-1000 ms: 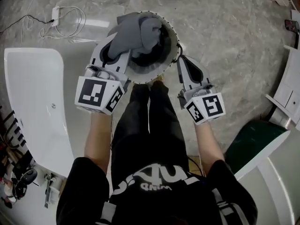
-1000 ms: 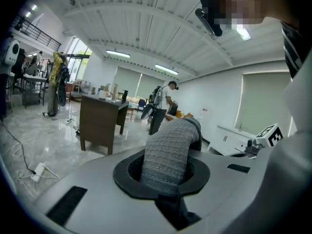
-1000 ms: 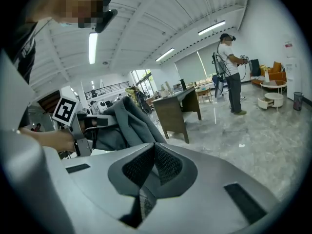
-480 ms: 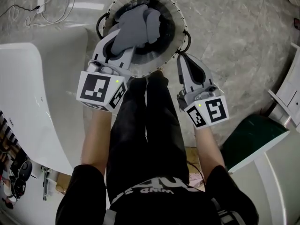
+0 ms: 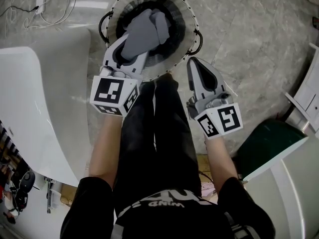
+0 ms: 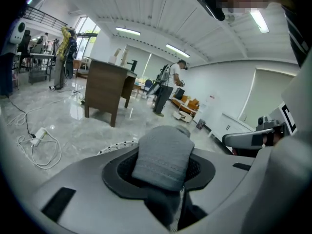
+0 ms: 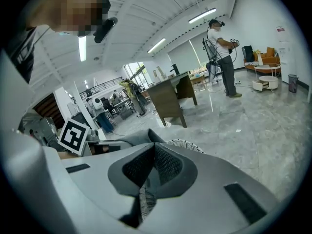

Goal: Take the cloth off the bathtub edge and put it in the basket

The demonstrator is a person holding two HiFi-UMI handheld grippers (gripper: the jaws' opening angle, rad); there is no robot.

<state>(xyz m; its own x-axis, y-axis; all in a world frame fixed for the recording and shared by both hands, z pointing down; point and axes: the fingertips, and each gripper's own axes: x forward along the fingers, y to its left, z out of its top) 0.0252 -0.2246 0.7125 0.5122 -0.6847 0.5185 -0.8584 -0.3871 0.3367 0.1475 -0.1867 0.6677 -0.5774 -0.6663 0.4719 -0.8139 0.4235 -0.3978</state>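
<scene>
Your cloth (image 5: 144, 31) is plain mid-grey, with a ribbed band across it in the left gripper view. At top centre of the head view, your basket (image 5: 191, 19) has a white rim dotted with black, black handles and a dark ribbed inside. The tub (image 5: 35, 98) at left is glossy white, and the floor (image 5: 249, 39) is grey-veined marble. Your trousers (image 5: 154, 133) are black. A dark green panel (image 5: 269, 146) sits lower right. In the left gripper view, the desk (image 6: 105, 89) is dark brown.
</scene>
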